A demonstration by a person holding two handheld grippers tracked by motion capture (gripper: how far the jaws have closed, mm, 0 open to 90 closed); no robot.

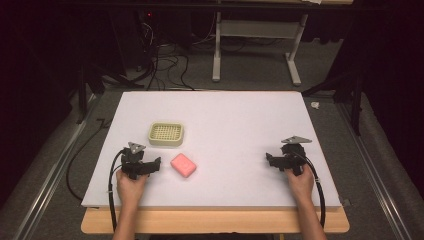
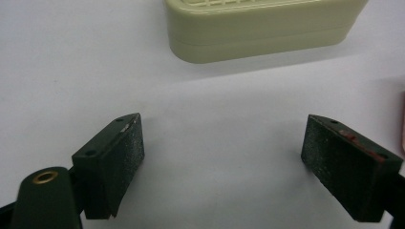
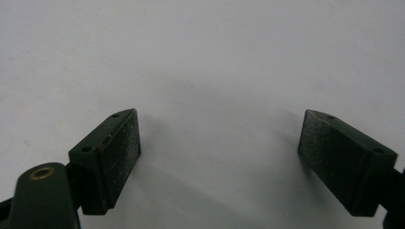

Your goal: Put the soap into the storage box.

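High view: a white worktop [image 1: 225, 115] seen from above, with a person's forearms coming in from the bottom edge. At the left, the left hand [image 1: 131, 186] holds the left gripper [image 1: 150, 166] low over the near part of the worktop, a black cable looping off its back. Its jaws stand wide apart with nothing between them; in the left gripper view they frame bare white surface. Just beyond that gripper sits a cream soap dish [image 1: 166, 134] with a gridded top, flat on the worktop; the left gripper view shows its rounded side wall [image 2: 258, 33] straight ahead. Just right of the left gripper, and in front of the dish, lies a pink bar of soap [image 1: 183, 165], turned at a slight angle, apart from both dish and gripper. The middle of the worktop is plain white. At the right, well apart from the soap, the right hand [image 1: 300, 182] holds the right gripper [image 1: 272, 160], its jaws also wide and holding nothing over the bare surface.
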